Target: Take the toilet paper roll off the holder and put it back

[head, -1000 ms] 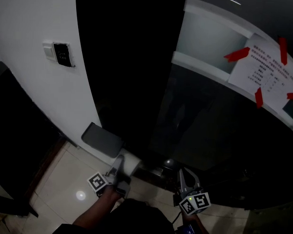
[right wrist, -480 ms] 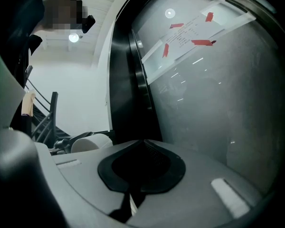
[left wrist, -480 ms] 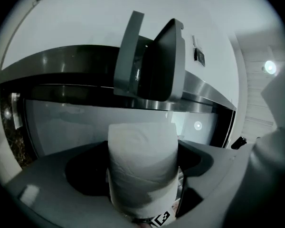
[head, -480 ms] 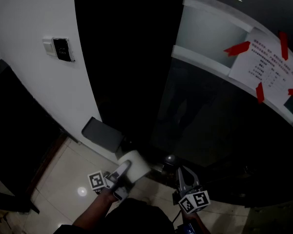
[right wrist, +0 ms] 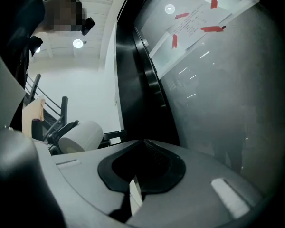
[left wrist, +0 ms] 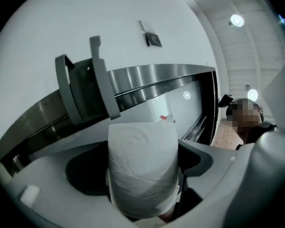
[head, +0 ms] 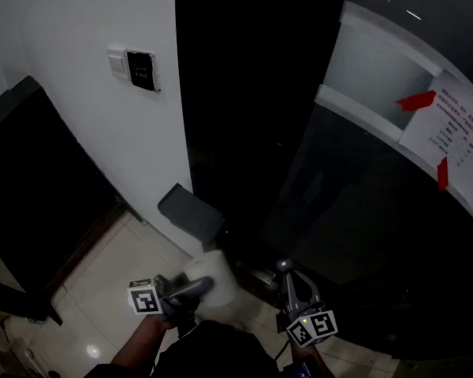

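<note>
Toilet paper roll (left wrist: 142, 165) off the holder (left wrist: 80, 89), pinched in your left gripper (head: 195, 288)
Left jaws clamp the roll's sides; roll sits just below the grey holder on the white wall (head: 79, 109), over the tiled floor (head: 102, 266). Your right gripper (head: 285, 270) hangs beside the roll, near the dark glass panel (head: 363, 211), jaws pressed together w/ nothing btwn them. Wall switch (head: 134, 68) is well above the holder
</note>
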A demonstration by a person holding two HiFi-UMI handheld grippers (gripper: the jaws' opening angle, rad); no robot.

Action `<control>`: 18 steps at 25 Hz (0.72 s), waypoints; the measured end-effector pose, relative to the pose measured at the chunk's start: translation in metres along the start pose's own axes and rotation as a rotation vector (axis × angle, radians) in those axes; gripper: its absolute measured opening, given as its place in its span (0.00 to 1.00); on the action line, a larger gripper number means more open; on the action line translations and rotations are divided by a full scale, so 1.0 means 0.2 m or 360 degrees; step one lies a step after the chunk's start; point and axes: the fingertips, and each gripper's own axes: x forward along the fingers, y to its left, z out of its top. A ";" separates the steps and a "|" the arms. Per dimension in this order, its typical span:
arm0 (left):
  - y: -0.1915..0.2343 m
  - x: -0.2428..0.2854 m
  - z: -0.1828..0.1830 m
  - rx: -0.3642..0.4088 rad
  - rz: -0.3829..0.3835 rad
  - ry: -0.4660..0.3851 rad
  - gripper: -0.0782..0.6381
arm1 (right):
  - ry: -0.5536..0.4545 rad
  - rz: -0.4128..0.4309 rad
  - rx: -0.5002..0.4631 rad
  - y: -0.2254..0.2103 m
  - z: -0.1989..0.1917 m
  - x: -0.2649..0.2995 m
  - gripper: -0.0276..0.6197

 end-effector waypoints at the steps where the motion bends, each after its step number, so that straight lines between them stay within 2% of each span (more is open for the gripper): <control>1: -0.02 -0.03 0.03 0.0085 0.0022 -0.0016 0.72 | -0.0001 0.0017 0.0003 0.01 0.00 0.02 0.06; 8: -0.11 -0.28 0.30 0.0406 0.0182 -0.0271 0.72 | -0.0004 0.0157 -0.0001 0.14 0.00 0.19 0.06; 12: -0.19 -0.45 0.50 0.0750 0.0440 -0.0494 0.72 | -0.0006 0.0216 -0.0014 0.19 0.02 0.26 0.06; 14: -0.23 -0.51 0.58 0.0904 0.0544 -0.0564 0.72 | -0.0018 0.0233 -0.0018 0.20 0.04 0.29 0.06; 16: -0.27 -0.55 0.62 0.0977 0.0572 -0.0597 0.72 | -0.0025 0.0253 -0.0030 0.22 0.05 0.31 0.06; 18: -0.29 -0.57 0.64 0.0984 0.0558 -0.0634 0.72 | -0.0027 0.0263 -0.0040 0.23 0.06 0.32 0.06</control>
